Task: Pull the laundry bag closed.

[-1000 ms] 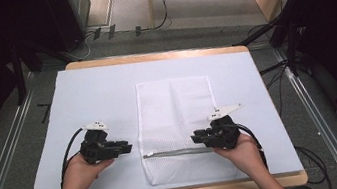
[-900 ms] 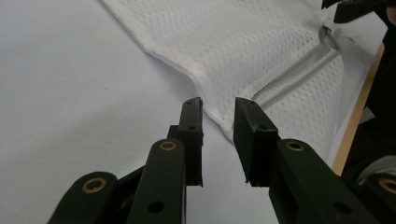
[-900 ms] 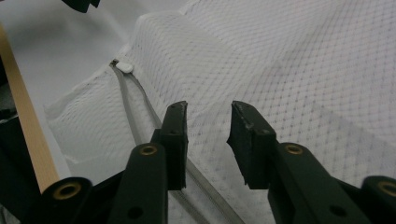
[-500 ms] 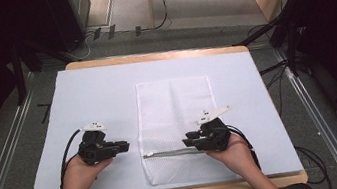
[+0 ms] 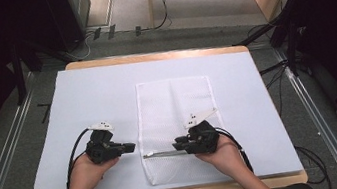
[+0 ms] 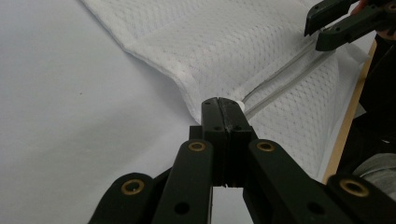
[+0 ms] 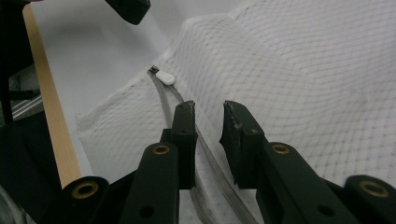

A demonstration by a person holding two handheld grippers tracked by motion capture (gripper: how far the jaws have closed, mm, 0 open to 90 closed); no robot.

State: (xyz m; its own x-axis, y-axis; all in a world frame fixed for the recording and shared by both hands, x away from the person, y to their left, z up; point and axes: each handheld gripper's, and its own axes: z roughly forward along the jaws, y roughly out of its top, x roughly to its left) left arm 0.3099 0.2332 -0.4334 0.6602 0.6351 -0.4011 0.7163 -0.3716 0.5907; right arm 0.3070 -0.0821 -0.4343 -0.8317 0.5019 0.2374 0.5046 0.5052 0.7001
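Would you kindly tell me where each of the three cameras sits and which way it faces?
High view: above the person's side, looking forward and down on the table; both forearms, left gripper and right gripper enter from below.
Left gripper view: rides the left gripper, looking along its closed jaws at the mesh bag edge; the right gripper shows top right.
Right gripper view: rides the right gripper, its parted jaws over the zipper.
All three share the mesh bag and its zipper.
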